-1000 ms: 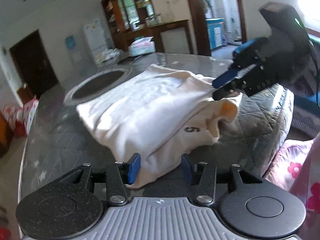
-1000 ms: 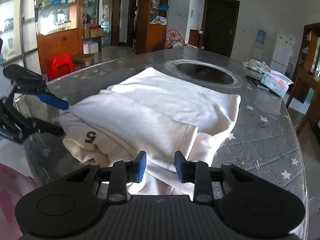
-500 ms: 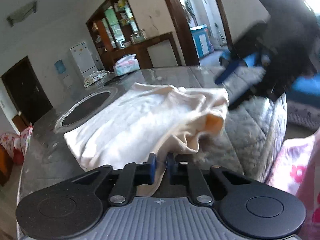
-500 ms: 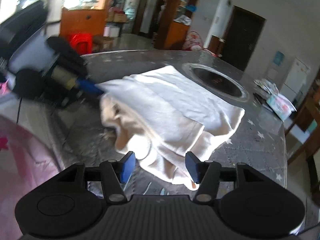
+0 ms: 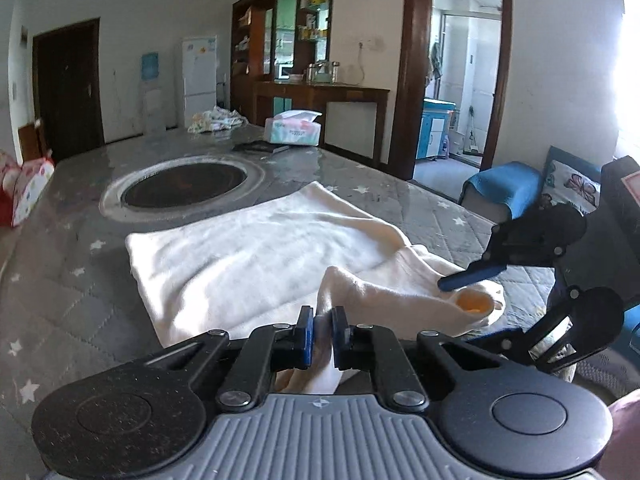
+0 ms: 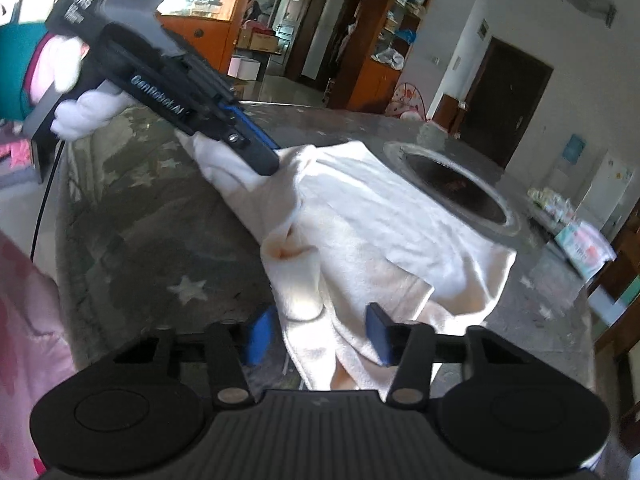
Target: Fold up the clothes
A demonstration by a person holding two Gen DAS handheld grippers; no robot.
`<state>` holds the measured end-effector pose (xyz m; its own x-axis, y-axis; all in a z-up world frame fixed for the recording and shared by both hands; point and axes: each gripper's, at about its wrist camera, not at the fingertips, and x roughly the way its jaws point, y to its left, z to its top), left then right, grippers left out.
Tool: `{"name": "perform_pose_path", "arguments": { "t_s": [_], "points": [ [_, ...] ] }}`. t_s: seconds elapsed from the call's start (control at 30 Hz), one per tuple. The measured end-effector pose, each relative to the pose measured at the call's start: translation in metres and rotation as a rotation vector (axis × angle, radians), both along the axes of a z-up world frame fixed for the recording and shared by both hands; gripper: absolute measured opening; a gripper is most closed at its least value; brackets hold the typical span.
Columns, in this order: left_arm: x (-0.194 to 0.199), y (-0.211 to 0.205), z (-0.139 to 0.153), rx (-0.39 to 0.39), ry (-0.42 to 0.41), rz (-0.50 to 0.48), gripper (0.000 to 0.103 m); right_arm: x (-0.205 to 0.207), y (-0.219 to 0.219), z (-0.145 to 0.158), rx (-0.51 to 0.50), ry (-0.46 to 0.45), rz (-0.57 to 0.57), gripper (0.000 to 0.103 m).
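Cream garment [image 5: 256, 256] spread on the grey starred table [image 5: 60, 300], near corner now bunched and lifted where a second ago it lay flat with a "5" showing. Pinched there by the left hand-held gripper [image 5: 319, 336] — jaws open a second ago, now nearly shut on a fold of cloth. Right hand-held gripper [image 6: 320, 334] closing, jaws still apart, cloth between them but pads not pressing. Beyond, a round inset [image 5: 184, 186], then a tissue pack [image 5: 293, 133] — both unmoved.

Quilted table [image 5: 68, 300], cream garment [image 5: 256, 264], tissue pack [image 5: 294, 133]
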<state>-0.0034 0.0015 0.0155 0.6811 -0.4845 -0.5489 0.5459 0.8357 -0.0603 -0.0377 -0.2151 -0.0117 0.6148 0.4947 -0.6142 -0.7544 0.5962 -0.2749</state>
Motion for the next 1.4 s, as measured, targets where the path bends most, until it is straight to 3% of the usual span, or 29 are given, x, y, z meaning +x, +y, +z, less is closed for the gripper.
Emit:
{"name": "perform_pose_path", "arguments": {
  "t_s": [0.03,0.13,0.23,0.33,0.63,0.7,0.73,0.77,1.1,1.27,1.4],
  "points": [
    [0.000,0.001,-0.002,-0.001,0.005,-0.004,0.011,0.006,-0.001,0.000,0.015,0.032,-0.012,0.028],
    [-0.010,0.003,-0.006,0.018,-0.003,-0.018,0.018,0.017,-0.006,0.005,0.063,0.102,-0.041,0.019],
    [-0.022,0.006,-0.009,0.049,-0.020,-0.032,0.021,0.025,-0.010,0.010,0.098,0.152,-0.055,0.016],
    [-0.038,0.007,-0.013,0.086,-0.041,-0.050,0.040,0.030,-0.010,0.014,0.110,0.178,-0.060,0.016],
    [-0.065,0.000,-0.030,0.254,-0.132,-0.130,0.041,0.027,-0.006,0.017,0.087,0.161,-0.061,0.016],
    [-0.065,0.000,-0.032,0.266,-0.145,-0.137,0.032,0.025,-0.005,0.016,0.083,0.152,-0.064,0.014],
    [-0.064,0.001,-0.032,0.258,-0.141,-0.135,0.016,0.024,-0.005,0.016,0.085,0.147,-0.065,0.013],
    [-0.063,0.002,-0.030,0.244,-0.132,-0.132,0.010,0.023,-0.005,0.016,0.090,0.147,-0.066,0.012],
    [-0.085,0.031,0.006,0.042,-0.064,-0.067,0.007,-0.009,-0.012,0.049,0.116,0.127,0.006,0.010],
    [-0.121,0.045,0.033,-0.047,-0.015,-0.061,0.007,-0.049,-0.020,0.081,0.127,0.186,0.082,0.010],
    [-0.131,0.048,0.048,-0.068,-0.008,-0.040,0.007,-0.068,-0.019,0.095,0.120,0.215,0.113,0.009]
  ]
}}
